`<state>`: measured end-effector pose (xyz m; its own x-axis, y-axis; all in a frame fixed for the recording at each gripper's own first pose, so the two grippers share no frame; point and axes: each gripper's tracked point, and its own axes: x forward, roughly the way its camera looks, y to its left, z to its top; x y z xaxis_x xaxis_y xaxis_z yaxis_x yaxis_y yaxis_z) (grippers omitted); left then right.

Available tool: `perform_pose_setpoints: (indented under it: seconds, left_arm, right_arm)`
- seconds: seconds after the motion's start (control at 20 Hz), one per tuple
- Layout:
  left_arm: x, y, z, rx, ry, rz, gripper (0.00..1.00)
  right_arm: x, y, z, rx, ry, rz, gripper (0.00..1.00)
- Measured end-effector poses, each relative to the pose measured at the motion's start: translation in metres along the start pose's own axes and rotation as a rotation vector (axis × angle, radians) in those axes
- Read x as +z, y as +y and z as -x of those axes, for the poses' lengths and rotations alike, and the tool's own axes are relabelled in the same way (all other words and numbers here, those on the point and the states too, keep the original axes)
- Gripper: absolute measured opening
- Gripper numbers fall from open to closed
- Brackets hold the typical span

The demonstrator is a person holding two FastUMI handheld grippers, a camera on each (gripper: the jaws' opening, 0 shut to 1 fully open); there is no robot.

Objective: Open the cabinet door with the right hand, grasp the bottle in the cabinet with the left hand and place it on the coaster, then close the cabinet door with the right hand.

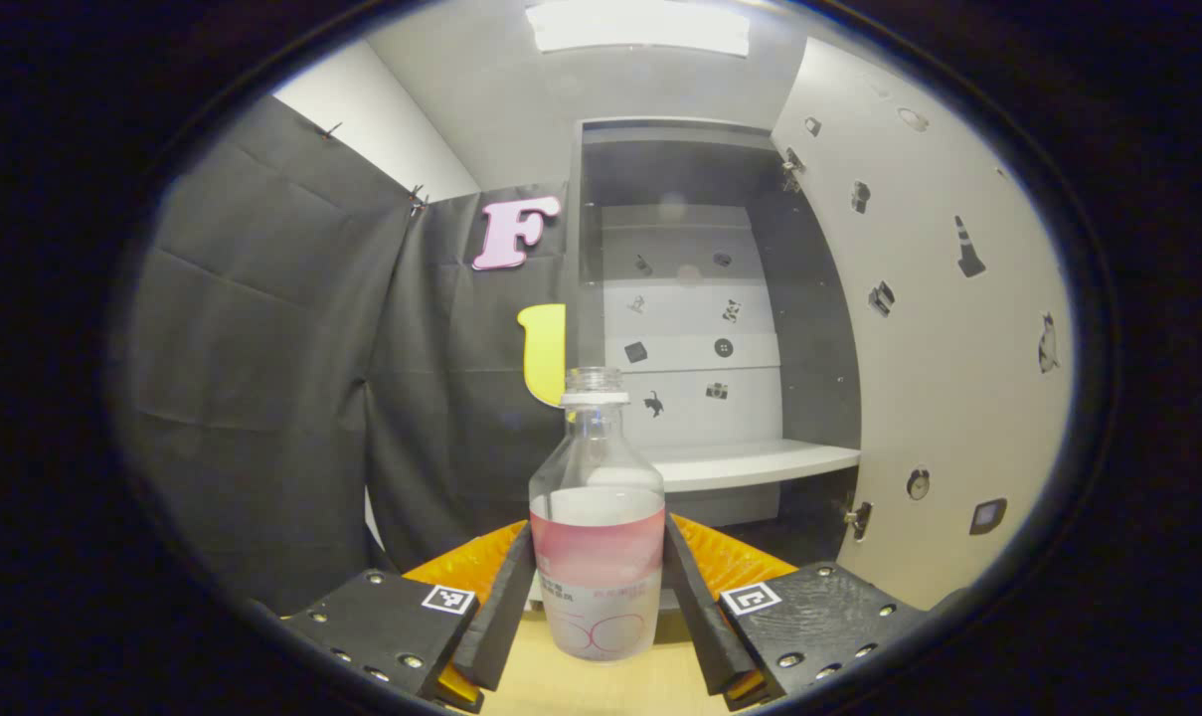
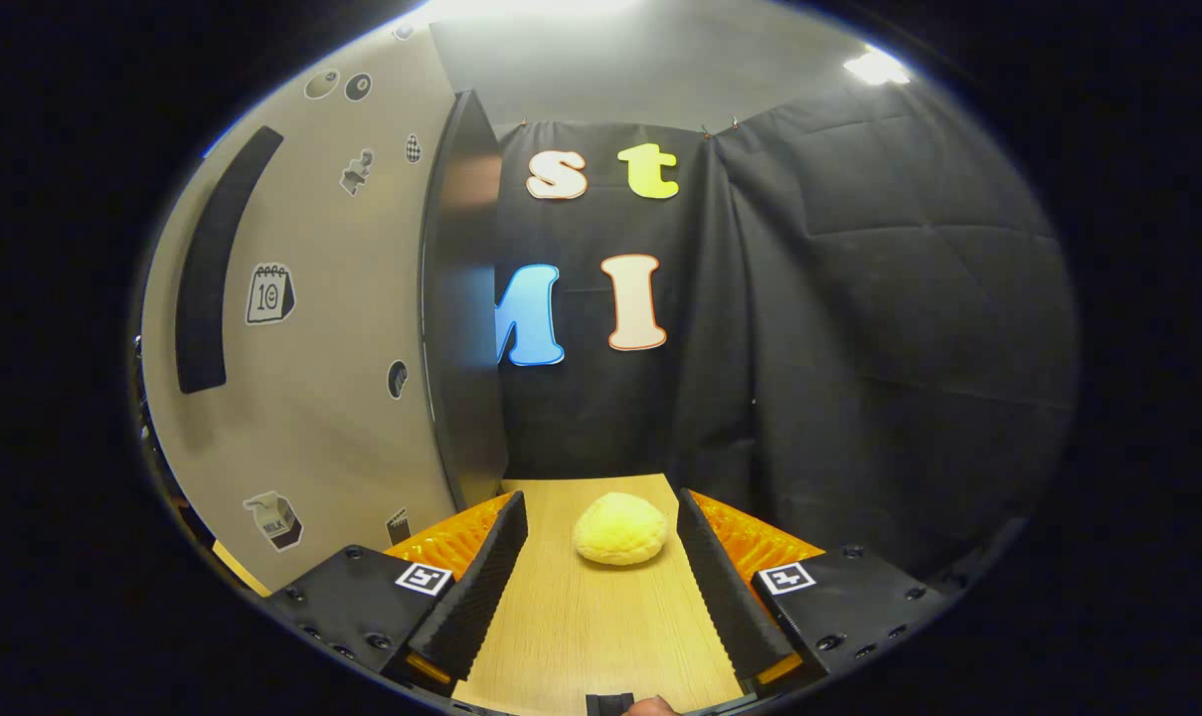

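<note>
Black foam pads of the left gripper [image 1: 598,597] press both sides of the clear bottle [image 1: 598,517] above the wooden table [image 1: 601,686]. Behind stands the cabinet [image 1: 700,328], its door [image 1: 948,348] swung open. The right gripper [image 2: 601,587] holds its jaws apart near a yellow bun [image 2: 621,529].

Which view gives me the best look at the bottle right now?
The left gripper view: the bottle stands upright and uncapped between the left gripper fingers, which press its sides. The right gripper view looks instead at the open cabinet door and a yellow bun.
</note>
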<state>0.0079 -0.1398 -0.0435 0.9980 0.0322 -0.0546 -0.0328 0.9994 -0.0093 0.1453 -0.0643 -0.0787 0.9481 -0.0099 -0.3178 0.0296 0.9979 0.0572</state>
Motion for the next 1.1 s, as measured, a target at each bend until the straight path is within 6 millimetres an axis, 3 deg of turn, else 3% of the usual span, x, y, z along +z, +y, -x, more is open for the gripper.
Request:
perform_pose_setpoints:
  seconds: [0.35,0.55,0.7,0.9,1.1]
  left_arm:
    - [-0.076,0.032,0.041,0.071,0.033,0.036,0.73]
    - [-0.109,0.032,0.060,0.074,0.061,0.056,0.75]
    - [-0.123,0.028,0.067,0.065,0.063,0.071,0.73]
    - [-0.148,0.027,0.066,0.069,0.091,0.078,0.73]
    - [-0.175,0.026,0.069,0.078,0.124,0.094,0.74]
  right_arm:
    - [-0.025,0.007,-0.001,0.022,0.017,0.024,0.96]
    - [-0.051,0.007,-0.001,0.030,0.053,0.038,0.96]
    - [-0.065,0.008,0.001,0.029,0.082,0.024,0.96]
    - [-0.068,0.007,0.002,0.015,0.085,0.036,0.93]
    - [-0.073,0.009,0.000,0.013,0.099,0.046,0.96]
